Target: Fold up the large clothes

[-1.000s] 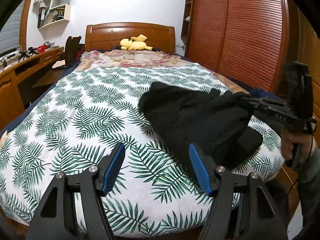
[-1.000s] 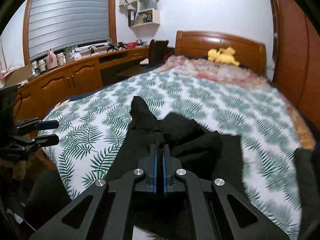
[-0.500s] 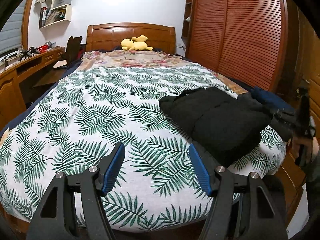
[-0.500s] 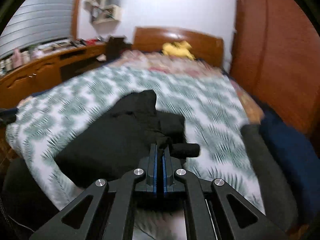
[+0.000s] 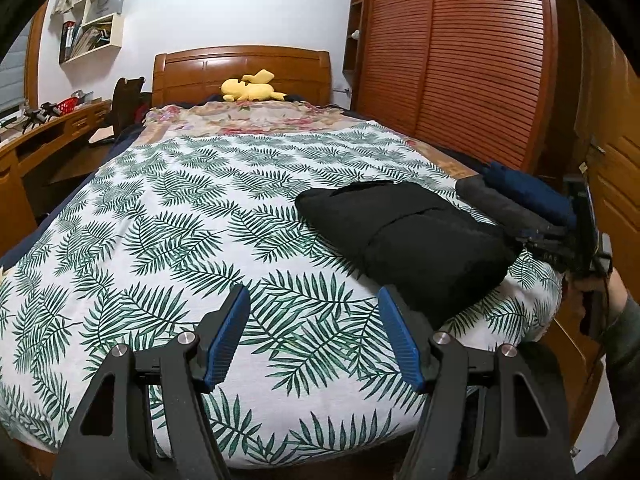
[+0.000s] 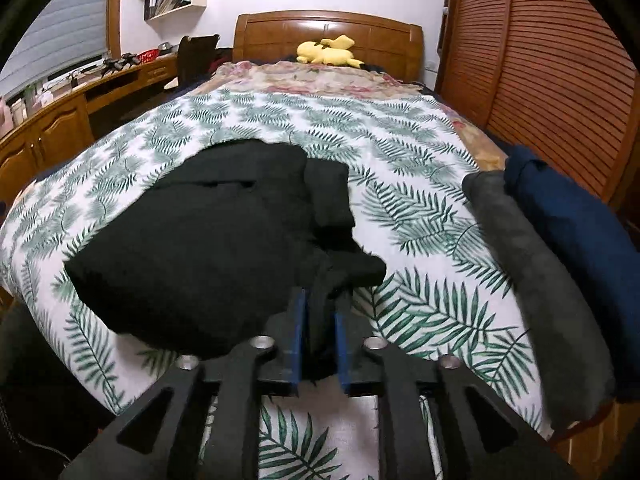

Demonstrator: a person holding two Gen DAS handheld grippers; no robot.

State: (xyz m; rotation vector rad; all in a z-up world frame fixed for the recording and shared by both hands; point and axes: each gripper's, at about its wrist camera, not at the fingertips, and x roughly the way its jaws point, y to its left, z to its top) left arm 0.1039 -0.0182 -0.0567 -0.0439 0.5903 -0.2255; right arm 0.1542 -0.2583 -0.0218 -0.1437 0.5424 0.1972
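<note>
The black garment [image 5: 404, 236] lies folded into a thick bundle on the leaf-print bedspread [image 5: 168, 216], near its foot corner.

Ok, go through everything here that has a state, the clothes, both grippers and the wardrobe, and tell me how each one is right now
black garment: folded into a bundle, lying on the bed.
grey garment: folded, at the bed's edge.
navy garment: folded, beside the grey one.
right gripper: jaws opening, a fold of black cloth between them.
left gripper: open, nothing between its fingers.
wardrobe doors: closed.
yellow plush toy: lying by the headboard.
</note>
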